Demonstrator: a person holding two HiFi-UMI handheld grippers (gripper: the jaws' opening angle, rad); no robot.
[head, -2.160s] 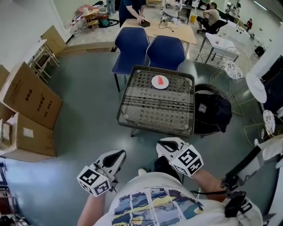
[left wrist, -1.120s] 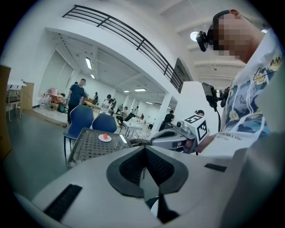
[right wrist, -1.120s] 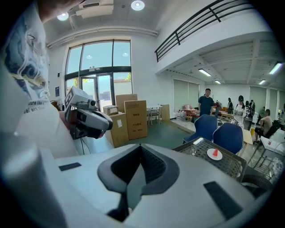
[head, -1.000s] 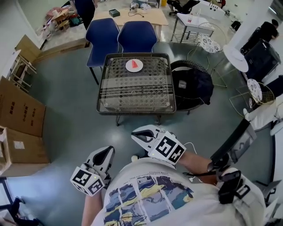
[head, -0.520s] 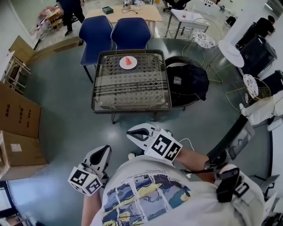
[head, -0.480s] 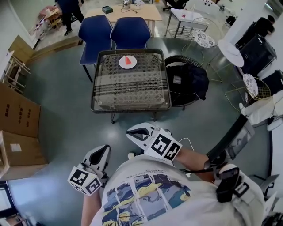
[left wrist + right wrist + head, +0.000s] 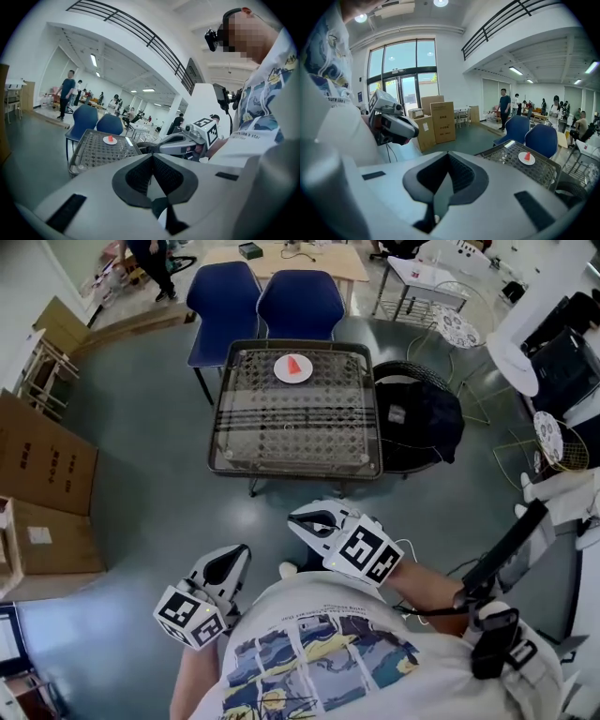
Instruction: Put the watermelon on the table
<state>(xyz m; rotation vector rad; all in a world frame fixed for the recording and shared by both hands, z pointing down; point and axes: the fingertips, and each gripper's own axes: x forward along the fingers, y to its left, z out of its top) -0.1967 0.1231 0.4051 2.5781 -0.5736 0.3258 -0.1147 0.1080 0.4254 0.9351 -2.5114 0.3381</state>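
Since the earliest picture the table has been shifted up and to the left in the head view. The right gripper has been brought leftward, ahead of the left gripper. A person once bent over the desk is now seen walking at the upper left.

Table: glossy glass over perforated metal. Boxes: matt brown cardboard. Floor: smooth, slight sheen.
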